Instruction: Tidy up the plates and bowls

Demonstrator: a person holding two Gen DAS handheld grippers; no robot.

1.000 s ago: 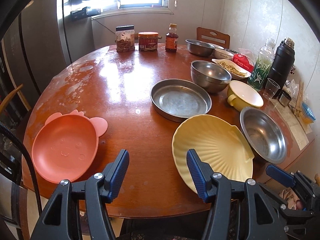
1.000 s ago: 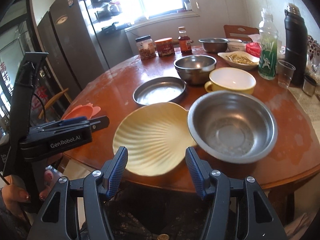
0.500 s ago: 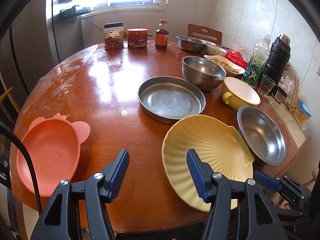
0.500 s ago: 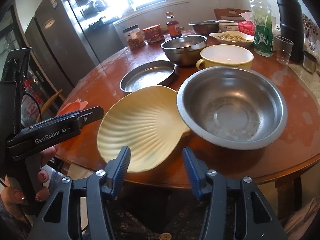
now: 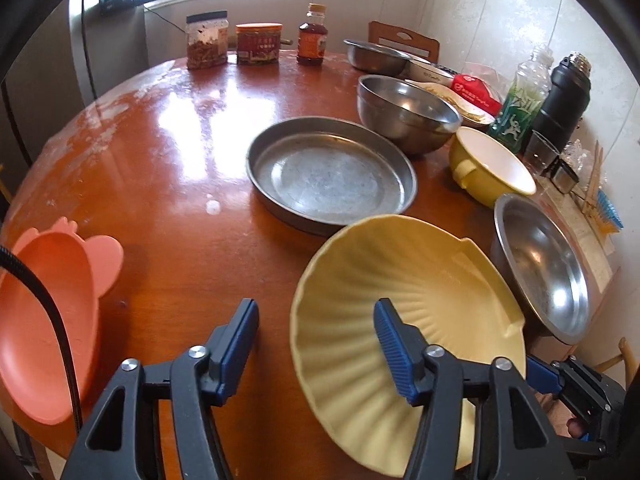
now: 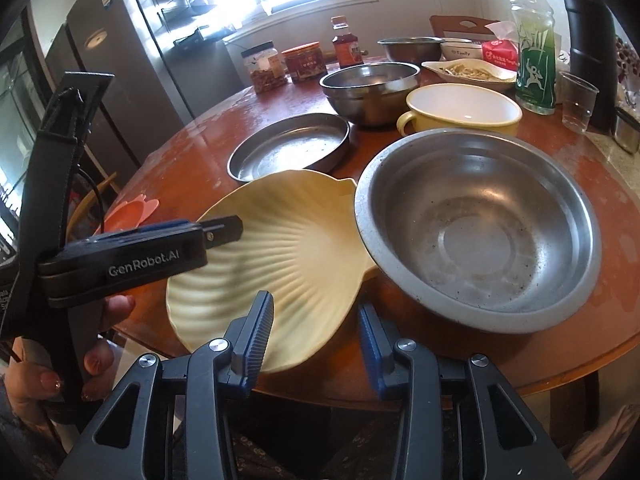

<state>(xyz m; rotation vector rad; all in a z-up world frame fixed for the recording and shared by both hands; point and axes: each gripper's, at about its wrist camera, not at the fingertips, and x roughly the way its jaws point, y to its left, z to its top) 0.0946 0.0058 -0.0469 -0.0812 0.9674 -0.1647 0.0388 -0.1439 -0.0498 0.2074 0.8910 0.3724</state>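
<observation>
Left gripper (image 5: 316, 344): jaws closing, straddling shell plate (image 5: 404, 312) rim, not gripping. Right gripper (image 6: 316, 332): closing likewise at its near edge.

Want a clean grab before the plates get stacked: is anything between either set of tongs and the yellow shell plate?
Nothing visible. The left tongs and right tongs both straddle the near rim of the yellow shell plate, jaws closing on it. The steel bowl only touches the plate's far right edge.
</observation>
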